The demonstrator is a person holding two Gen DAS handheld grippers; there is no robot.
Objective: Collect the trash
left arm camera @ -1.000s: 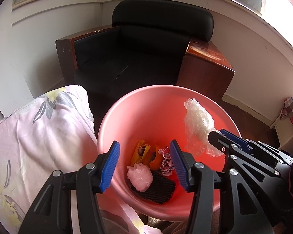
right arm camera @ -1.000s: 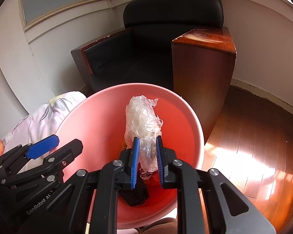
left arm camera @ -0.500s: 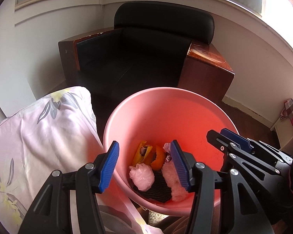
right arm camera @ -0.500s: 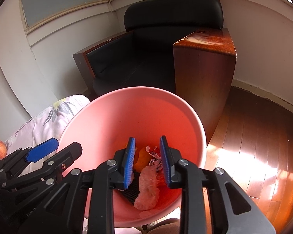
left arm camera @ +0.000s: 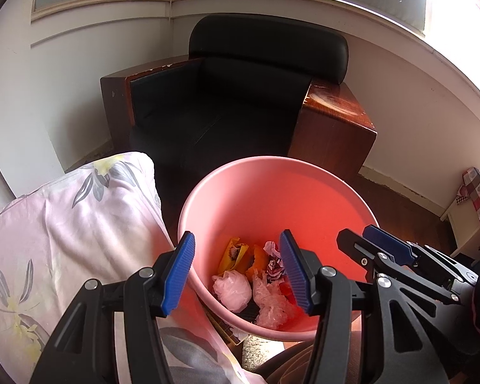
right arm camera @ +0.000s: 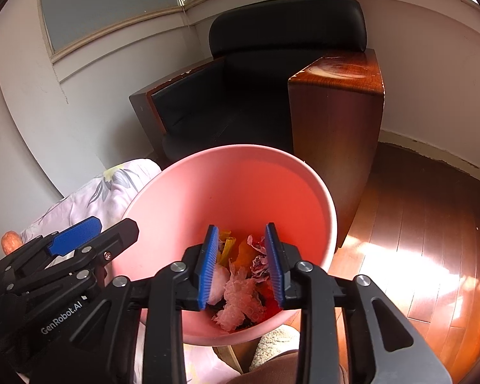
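Right gripper [right arm camera: 242, 264] is held over the pink bin [right arm camera: 182, 192], jaws parted to a moderate gap, nothing gripped; the crumpled clear plastic wrap [right arm camera: 240, 300] is seen lying loose in the bin bottom below the blue pads. Left gripper [left arm camera: 238, 275] is spread wide, empty, its pads straddling the bin's near rim [left arm camera: 208, 300]; contact with the rim cannot be told. Also in the bin: a pale pink plastic wad [left arm camera: 232, 289], a yellow-orange wrapper [left arm camera: 232, 254], a purple-white paper scrap [left arm camera: 273, 264], something dark underneath. A floral pillow [left arm camera: 64, 240] is pressed against the bin's left side. A black armchair [left arm camera: 240, 96] with wooden arms is set behind, on a wooden floor [right arm camera: 416, 240].
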